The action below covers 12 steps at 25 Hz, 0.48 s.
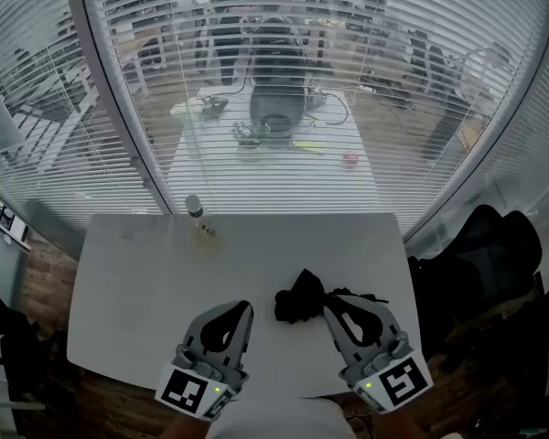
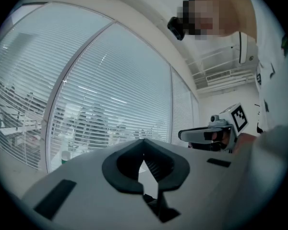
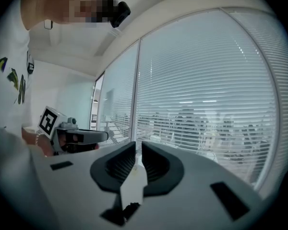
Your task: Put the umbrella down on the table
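Note:
The black folded umbrella (image 1: 300,298) lies in a crumpled heap on the white table (image 1: 137,273), near its front edge. My right gripper (image 1: 330,301) hovers just right of it, jaws shut with nothing between them (image 3: 138,143). My left gripper (image 1: 247,306) sits to the umbrella's left, apart from it, also shut and empty (image 2: 144,141). Each gripper shows in the other's view: the right gripper (image 2: 204,134) and the left gripper (image 3: 81,136). The umbrella does not show clearly in either gripper view.
A small capped bottle (image 1: 194,207) stands at the table's far edge, left of centre. Window blinds (image 1: 284,80) close off the far side. A dark bag or chair (image 1: 480,254) sits beyond the table's right edge. Brick-patterned floor (image 1: 46,273) shows on the left.

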Tool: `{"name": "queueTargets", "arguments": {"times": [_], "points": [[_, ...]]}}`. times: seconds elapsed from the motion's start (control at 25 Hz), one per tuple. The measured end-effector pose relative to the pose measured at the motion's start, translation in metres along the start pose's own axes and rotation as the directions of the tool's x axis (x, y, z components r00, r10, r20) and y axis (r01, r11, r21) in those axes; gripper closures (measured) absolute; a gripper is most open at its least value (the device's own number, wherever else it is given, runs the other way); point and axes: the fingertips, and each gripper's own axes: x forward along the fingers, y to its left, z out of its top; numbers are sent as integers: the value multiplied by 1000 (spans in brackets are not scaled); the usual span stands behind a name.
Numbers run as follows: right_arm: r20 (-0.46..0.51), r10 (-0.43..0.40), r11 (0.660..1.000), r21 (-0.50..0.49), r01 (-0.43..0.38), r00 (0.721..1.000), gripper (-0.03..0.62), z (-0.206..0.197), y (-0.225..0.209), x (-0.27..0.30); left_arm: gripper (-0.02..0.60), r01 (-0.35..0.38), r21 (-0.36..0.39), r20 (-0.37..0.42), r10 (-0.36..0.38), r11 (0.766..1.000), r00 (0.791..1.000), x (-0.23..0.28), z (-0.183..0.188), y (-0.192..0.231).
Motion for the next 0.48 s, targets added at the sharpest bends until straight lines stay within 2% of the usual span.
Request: {"name": "queueTargets", "arguments": {"times": [0.48], "points": [[19,-13,1000,4,13,1000,548,1,0,-6,570,2,-1,0,-2,1000,1000,-2,-1,-5]]}}
